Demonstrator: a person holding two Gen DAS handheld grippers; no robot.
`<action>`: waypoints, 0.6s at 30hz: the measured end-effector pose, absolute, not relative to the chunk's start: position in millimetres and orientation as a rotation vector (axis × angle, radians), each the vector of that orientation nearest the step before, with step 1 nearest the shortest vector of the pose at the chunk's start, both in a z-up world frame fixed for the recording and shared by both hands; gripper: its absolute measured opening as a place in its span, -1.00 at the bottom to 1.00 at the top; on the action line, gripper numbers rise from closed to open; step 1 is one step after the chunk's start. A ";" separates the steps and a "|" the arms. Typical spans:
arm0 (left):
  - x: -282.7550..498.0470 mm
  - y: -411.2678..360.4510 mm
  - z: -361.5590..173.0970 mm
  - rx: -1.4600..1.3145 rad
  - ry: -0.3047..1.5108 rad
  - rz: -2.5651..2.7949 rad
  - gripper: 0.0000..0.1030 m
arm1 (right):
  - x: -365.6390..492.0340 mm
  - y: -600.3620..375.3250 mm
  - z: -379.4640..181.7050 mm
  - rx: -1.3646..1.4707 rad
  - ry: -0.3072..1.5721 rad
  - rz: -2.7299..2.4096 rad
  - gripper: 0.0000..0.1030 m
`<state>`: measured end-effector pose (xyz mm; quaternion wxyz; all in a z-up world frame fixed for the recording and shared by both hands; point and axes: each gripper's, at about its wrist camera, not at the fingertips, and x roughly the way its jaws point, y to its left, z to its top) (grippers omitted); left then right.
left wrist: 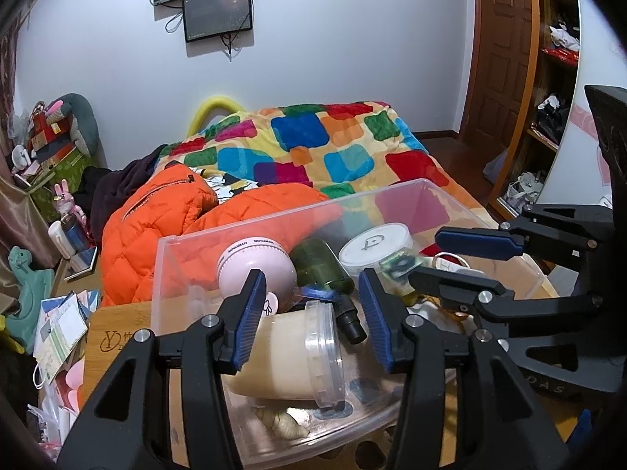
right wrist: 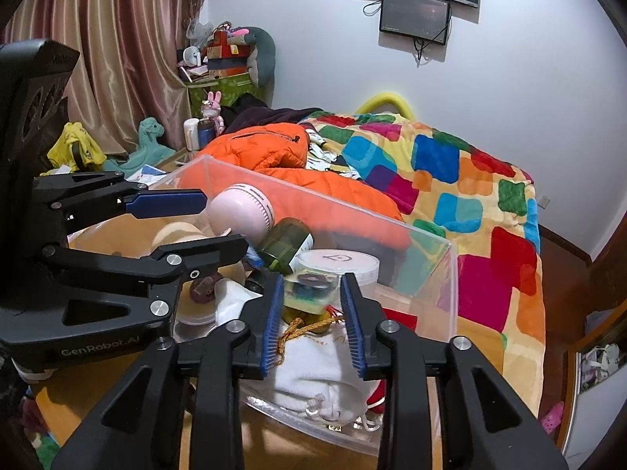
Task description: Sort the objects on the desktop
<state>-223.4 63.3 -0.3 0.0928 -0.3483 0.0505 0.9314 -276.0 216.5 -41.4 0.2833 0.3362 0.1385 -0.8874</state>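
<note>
A clear plastic bin (left wrist: 274, 219) stands on a wooden table (left wrist: 117, 325). It holds a pink round device (left wrist: 254, 266), a green bottle (left wrist: 317, 266), a white round tub (left wrist: 376, 244), a cream-filled jar (left wrist: 290, 356) on its side and a seashell (left wrist: 282, 423). My left gripper (left wrist: 312, 293) is open above the jar, its right pad apart from the lid. My right gripper (right wrist: 312, 286) is open over a white drawstring pouch (right wrist: 313, 368) and a small clear packet (right wrist: 309, 293), with neither pad pressing on them. Each gripper shows in the other's view: right gripper (left wrist: 427, 254), left gripper (right wrist: 223, 219).
Just behind the bin is a bed with a colourful checked quilt (left wrist: 333, 145) and an orange jacket (left wrist: 156, 227). Papers and toys (left wrist: 58, 321) crowd the left side by the curtain (right wrist: 117, 58). A wardrobe and door (left wrist: 505, 58) stand at the right.
</note>
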 end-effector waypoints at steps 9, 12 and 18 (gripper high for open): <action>-218.4 57.7 6.5 -1.014 0.133 2.786 0.14 | -266.4 217.0 -35.3 0.876 0.407 -2.406 -0.16; -215.0 56.4 8.7 -1.006 0.130 2.789 0.16 | -262.8 216.9 -32.9 0.866 0.419 -2.416 -0.08; -207.6 53.1 13.9 -0.980 0.138 2.830 0.41 | -256.5 220.4 -26.6 0.851 0.436 -2.457 0.19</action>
